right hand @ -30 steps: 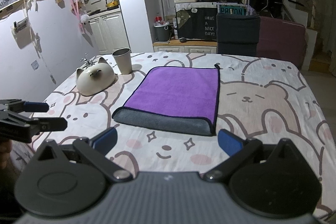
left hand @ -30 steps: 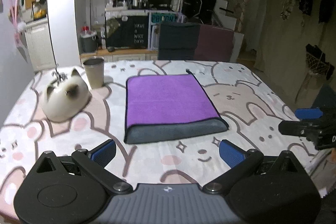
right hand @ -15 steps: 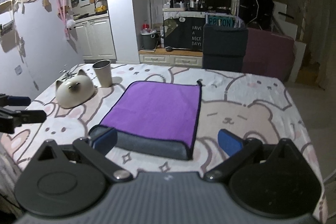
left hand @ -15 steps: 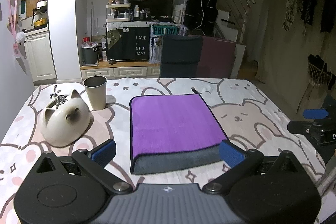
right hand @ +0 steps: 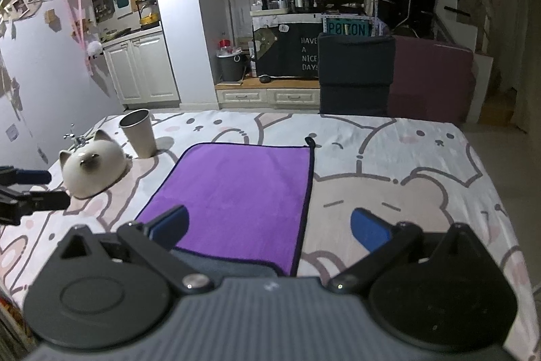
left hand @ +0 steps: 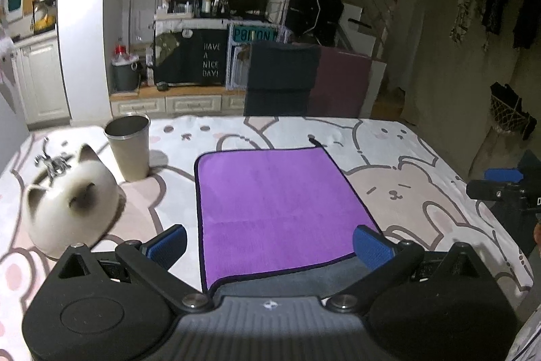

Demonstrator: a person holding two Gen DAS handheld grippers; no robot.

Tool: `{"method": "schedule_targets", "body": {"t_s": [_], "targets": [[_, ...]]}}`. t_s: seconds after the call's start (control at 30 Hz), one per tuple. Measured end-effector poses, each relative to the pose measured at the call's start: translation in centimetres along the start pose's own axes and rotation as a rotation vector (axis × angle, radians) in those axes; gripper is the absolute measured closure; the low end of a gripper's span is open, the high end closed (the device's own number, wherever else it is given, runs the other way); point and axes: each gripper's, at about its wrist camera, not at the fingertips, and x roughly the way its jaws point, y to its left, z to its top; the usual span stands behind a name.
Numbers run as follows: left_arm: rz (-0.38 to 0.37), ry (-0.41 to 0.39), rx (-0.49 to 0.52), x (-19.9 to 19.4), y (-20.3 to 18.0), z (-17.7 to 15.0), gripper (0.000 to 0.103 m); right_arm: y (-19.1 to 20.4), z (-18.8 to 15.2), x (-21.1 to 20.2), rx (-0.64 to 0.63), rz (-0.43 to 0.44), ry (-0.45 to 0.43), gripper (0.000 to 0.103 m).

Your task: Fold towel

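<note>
Both the left tool (left hand: pixel 268 241) and right tool (right hand: pixel 268 227) are hovering spread and empty over the soft, limp purple-and-grey microfibre towel (left hand: pixel 277 198) lying folded on the desk (left hand: pixel 422 192), likely best pinched at its near corners.

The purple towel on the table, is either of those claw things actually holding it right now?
No. The towel lies flat; the left gripper and right gripper are both open, holding nothing.

**Both claws spread wide**

I see my left claw (left hand: pixel 269 241) gaping, its blue pads far apart, gripping nothing. My right claw (right hand: pixel 268 225) gapes likewise and level. Each shows at the other's frame edge.
</note>
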Motion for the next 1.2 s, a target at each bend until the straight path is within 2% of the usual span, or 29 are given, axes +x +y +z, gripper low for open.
{"method": "schedule_targets", "body": {"t_s": [0.23, 0.4, 0.63, 0.73, 0.87, 0.97, 1.03, 1.07, 1.1, 1.13, 1.2], "targets": [[-0.005, 0.040, -0.031, 3.4, 2.3, -1.0, 0.000, -1.4, -0.8, 3.6, 0.013, 0.004, 0.032, 0.000], [-0.034, 0.100, -0.030, 5.4, 3.6, -1.8, 0.000, -2.0, -2.0, 6.0, 0.032, 0.067, 0.049, 0.000], [-0.057, 0.192, -0.014, 7.9, 5.0, -3.2, 0.000, -2.1, -3.0, 8.7, 0.013, 0.183, 0.126, 0.000], [-0.062, 0.231, -0.025, 8.9, 5.6, -3.9, 0.001, -2.4, -3.3, 9.6, 0.045, 0.181, 0.138, 0.000], [-0.068, 0.249, -0.001, 9.7, 6.0, -4.4, 0.005, -3.0, -3.4, 10.7, 0.037, 0.212, 0.144, 0.000], [-0.093, 0.268, -0.016, 10.4, 6.5, -4.5, 0.005, -3.5, -3.2, 11.0, 0.032, 0.303, 0.169, 0.000], [-0.122, 0.268, -0.021, 10.5, 6.7, -4.4, 0.005, -3.6, -3.3, 11.2, 0.025, 0.331, 0.208, 0.000], [-0.133, 0.265, -0.027, 10.4, 6.8, -4.2, 0.005, -3.7, -3.4, 11.4, 0.024, 0.343, 0.229, 0.004], [-0.140, 0.258, -0.032, 10.4, 6.7, -4.1, 0.006, -3.7, -3.5, 11.6, 0.023, 0.355, 0.250, 0.013], [-0.147, 0.250, -0.035, 10.3, 6.8, -3.9, 0.011, -3.6, -3.5, 11.9, 0.020, 0.356, 0.268, 0.017], [-0.166, 0.254, -0.043, 10.3, 6.9, -3.6, 0.020, -3.5, -3.8, 12.0, 0.009, 0.346, 0.295, 0.034]]}}
